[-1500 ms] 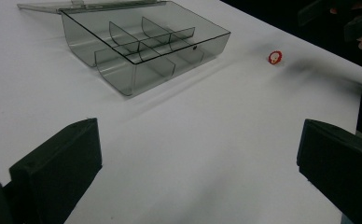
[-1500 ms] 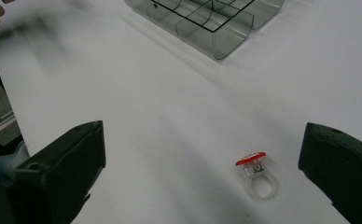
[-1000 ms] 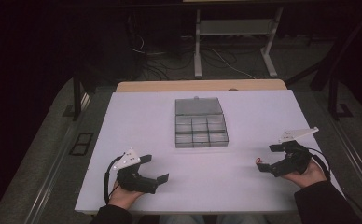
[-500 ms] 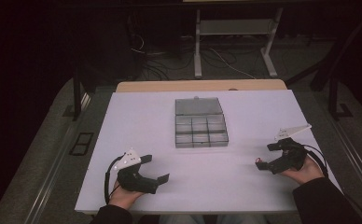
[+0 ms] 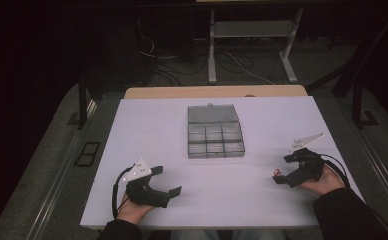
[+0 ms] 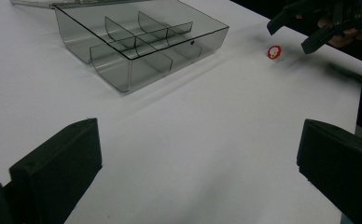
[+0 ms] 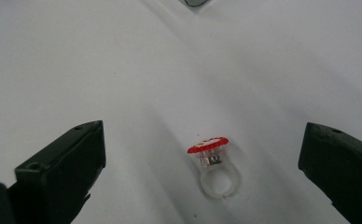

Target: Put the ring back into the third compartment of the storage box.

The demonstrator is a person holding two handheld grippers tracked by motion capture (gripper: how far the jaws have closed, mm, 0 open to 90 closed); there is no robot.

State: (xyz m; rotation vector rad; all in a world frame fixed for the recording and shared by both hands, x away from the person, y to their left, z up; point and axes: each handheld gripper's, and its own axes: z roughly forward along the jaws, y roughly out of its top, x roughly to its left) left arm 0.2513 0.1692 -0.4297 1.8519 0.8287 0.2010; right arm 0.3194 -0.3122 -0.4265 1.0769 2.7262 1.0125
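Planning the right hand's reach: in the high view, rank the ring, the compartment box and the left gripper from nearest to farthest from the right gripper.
1. Ring, just off its fingers.
2. Compartment box, table centre.
3. Left gripper, opposite side.

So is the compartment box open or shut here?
Open. The clear box shows its bare dividers from above, and its lid lies flat behind it. The compartments look empty.

The ring [image 7: 213, 164] has a clear, colourless band and a red-rimmed top with a pale centre — perhaps white, though too small to tell. At its eleven o'clock in the high view sits the smoke-grey see-through box [image 5: 215, 131]. The table [image 5: 147, 125] is plain white — both grippers black.
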